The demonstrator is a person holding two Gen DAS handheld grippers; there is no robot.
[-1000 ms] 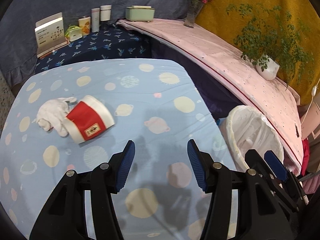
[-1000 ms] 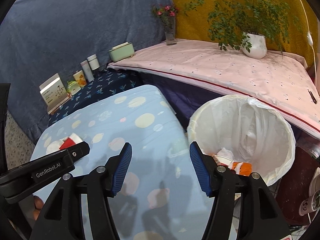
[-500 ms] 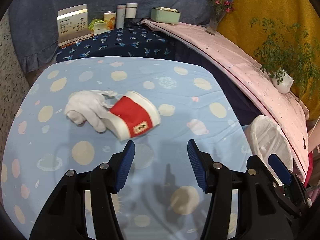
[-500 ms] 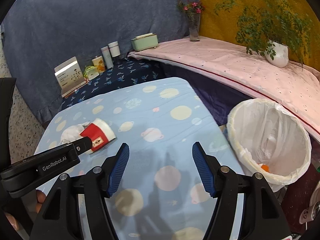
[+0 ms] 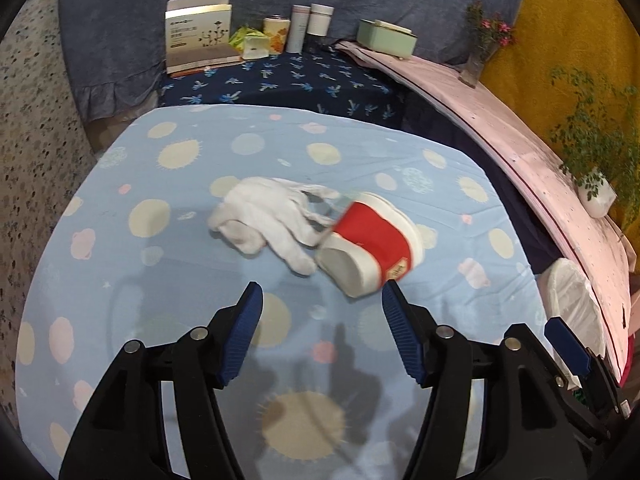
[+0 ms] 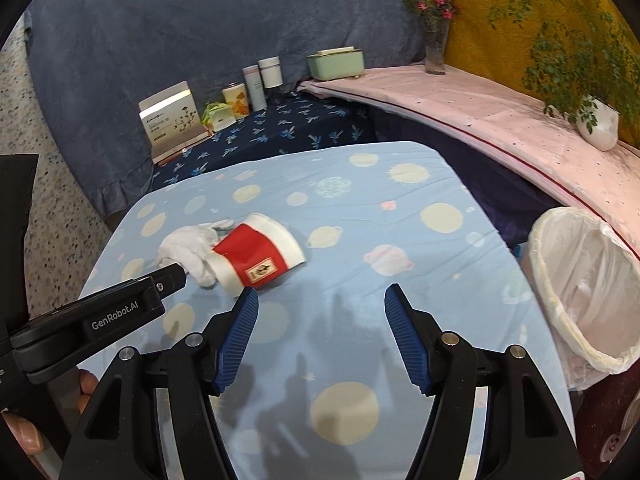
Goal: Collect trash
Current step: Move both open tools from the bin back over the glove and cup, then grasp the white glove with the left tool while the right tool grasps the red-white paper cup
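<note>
Blue planet-print table [image 6: 360, 208] bears red cup [image 6: 256, 256]; left tool [image 6: 120, 312] reads "GenRobot.AI".

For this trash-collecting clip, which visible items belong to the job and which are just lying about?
Job: red paper cup on its side, white glove touching it, lined trash bin, open left gripper, open right gripper.

Lying about: booklet, canisters, green box, flower vase, potted plant.

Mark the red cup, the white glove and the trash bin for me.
red cup [image 5: 376, 236], left wrist view, on its red sleeve.
white glove [image 5: 264, 210], left wrist view, on the palm.
trash bin [image 6: 560, 304], right wrist view, on its near rim.
</note>
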